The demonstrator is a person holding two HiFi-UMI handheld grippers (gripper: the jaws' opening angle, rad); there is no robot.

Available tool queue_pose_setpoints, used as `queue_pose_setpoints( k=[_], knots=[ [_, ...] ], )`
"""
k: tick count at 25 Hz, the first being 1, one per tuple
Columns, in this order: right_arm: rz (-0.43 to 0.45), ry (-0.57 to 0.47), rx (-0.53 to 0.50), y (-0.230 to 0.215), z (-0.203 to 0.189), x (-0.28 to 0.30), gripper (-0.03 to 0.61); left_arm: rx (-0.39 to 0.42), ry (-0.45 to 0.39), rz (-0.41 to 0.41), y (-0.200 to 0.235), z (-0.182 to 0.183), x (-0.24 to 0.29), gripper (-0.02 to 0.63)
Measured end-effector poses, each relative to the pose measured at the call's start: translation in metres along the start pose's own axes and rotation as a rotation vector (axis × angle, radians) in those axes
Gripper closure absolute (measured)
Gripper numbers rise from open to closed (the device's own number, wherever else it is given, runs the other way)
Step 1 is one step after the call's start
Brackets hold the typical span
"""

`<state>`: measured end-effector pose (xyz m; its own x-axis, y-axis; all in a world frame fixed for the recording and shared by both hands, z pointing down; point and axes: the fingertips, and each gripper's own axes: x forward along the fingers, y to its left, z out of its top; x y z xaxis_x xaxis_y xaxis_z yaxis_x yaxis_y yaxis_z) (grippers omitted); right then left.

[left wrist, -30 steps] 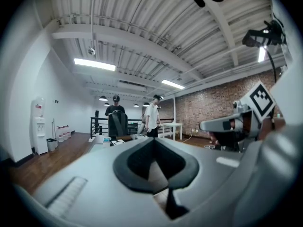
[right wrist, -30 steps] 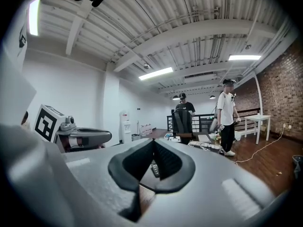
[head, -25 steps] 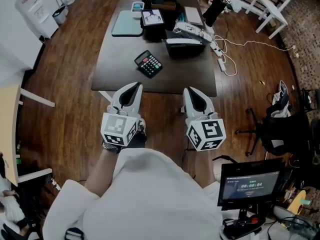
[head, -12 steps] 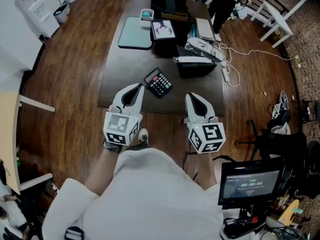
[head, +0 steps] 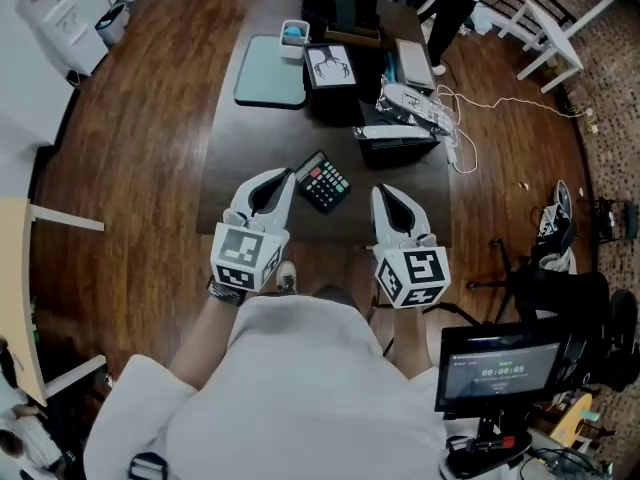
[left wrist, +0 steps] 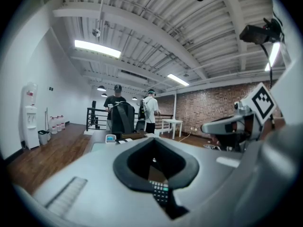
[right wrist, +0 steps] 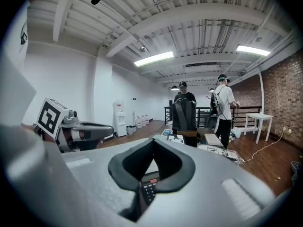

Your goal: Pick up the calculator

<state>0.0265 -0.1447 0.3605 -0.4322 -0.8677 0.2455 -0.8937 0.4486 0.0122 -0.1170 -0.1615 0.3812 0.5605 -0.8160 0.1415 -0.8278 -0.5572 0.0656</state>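
Note:
A black calculator (head: 324,181) with coloured keys lies near the front edge of the dark table (head: 250,138), turned at a slant. My left gripper (head: 287,178) is shut and empty, its tip just left of the calculator. My right gripper (head: 380,194) is shut and empty too, a little right of the calculator and nearer the table edge. Through the notch of the left gripper's closed jaws I see the calculator's keys (left wrist: 160,191). The right gripper view shows the same calculator (right wrist: 147,186) past its own closed jaws.
Further back on the table lie a teal mat (head: 271,71), a small blue-and-white box (head: 293,33), a printed sheet (head: 332,66), a black box (head: 396,146) and a power strip with cables (head: 415,108). Two people (left wrist: 132,111) stand beyond the table. A black office chair (head: 560,268) stands at right.
Both grippers have come forward to the table's near edge, so the calculator now lies between their tips. The jaws stayed shut.

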Motion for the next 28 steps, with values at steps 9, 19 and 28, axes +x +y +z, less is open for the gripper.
queue_pose_setpoints(
  k=[9,19,28],
  knots=[
    [-0.019,0.022,0.019,-0.013,-0.002,0.017,0.577,-0.036,0.034,-0.015,0.005,-0.009,0.023,0.607],
    [0.03,-0.022,0.026,-0.026,0.013,0.038,0.577,-0.008,0.054,-0.034,-0.001,0.004,0.046,0.607],
    [0.108,0.007,0.019,-0.034,0.003,0.049,0.474,0.006,0.085,-0.077,-0.015,0.0,0.081,0.547]
  ],
)
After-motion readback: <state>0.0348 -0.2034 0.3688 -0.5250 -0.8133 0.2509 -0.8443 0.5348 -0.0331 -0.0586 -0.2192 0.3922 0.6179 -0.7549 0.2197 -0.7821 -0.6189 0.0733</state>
